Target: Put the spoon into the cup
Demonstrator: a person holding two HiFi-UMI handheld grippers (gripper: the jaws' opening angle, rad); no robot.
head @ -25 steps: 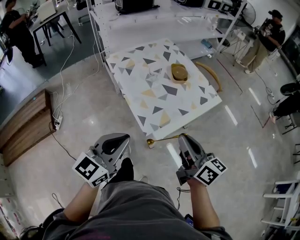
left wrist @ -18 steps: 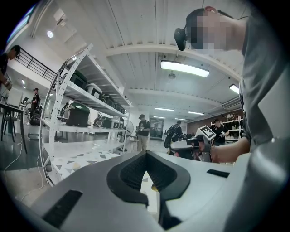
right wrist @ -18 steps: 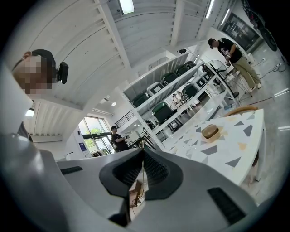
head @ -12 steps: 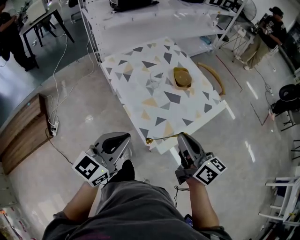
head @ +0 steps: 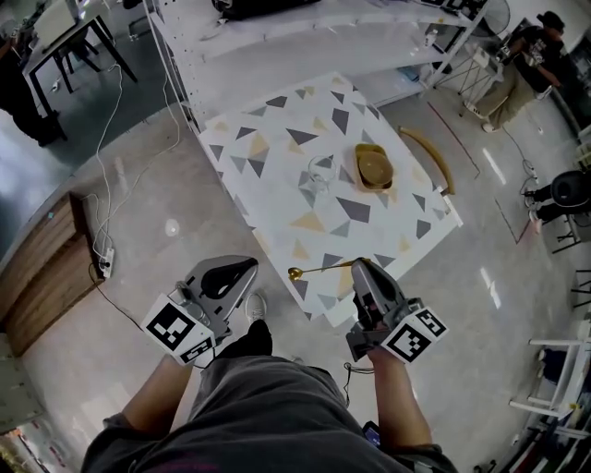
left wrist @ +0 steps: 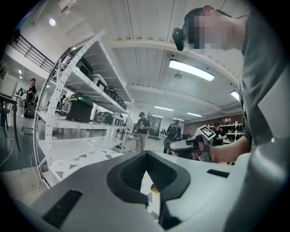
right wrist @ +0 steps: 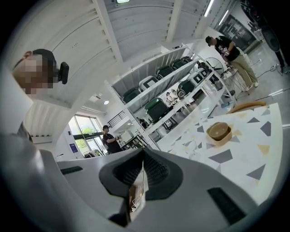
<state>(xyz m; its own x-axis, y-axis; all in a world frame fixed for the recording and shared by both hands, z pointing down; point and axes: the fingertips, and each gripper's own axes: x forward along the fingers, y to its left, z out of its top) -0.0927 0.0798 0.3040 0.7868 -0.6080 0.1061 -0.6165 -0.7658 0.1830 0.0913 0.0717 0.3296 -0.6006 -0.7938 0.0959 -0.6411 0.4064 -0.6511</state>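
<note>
A clear glass cup (head: 319,174) stands near the middle of the triangle-patterned white table (head: 277,185), with a wooden bowl (head: 373,164) to its right. My right gripper (head: 360,268) is shut on the handle of a gold spoon (head: 319,271). The spoon sticks out to the left, its bowl over the table's near corner. In the right gripper view the handle (right wrist: 142,176) shows as a thin strip between the shut jaws (right wrist: 144,154). My left gripper (head: 242,270) is shut and empty, left of the table corner above the floor; the left gripper view (left wrist: 146,158) shows its pads together.
A white shelving rack (head: 305,28) stands behind the table, and a curved wooden chair back (head: 429,157) is at the table's right side. Cables and a power strip (head: 102,263) lie on the floor to the left by a wooden bench (head: 42,268). People stand far off at the right (head: 531,55).
The table has come nearer in the head view. The spoon tip, which was over the floor, now hangs over the table's near corner. Both grippers keep their pose and stay shut.
</note>
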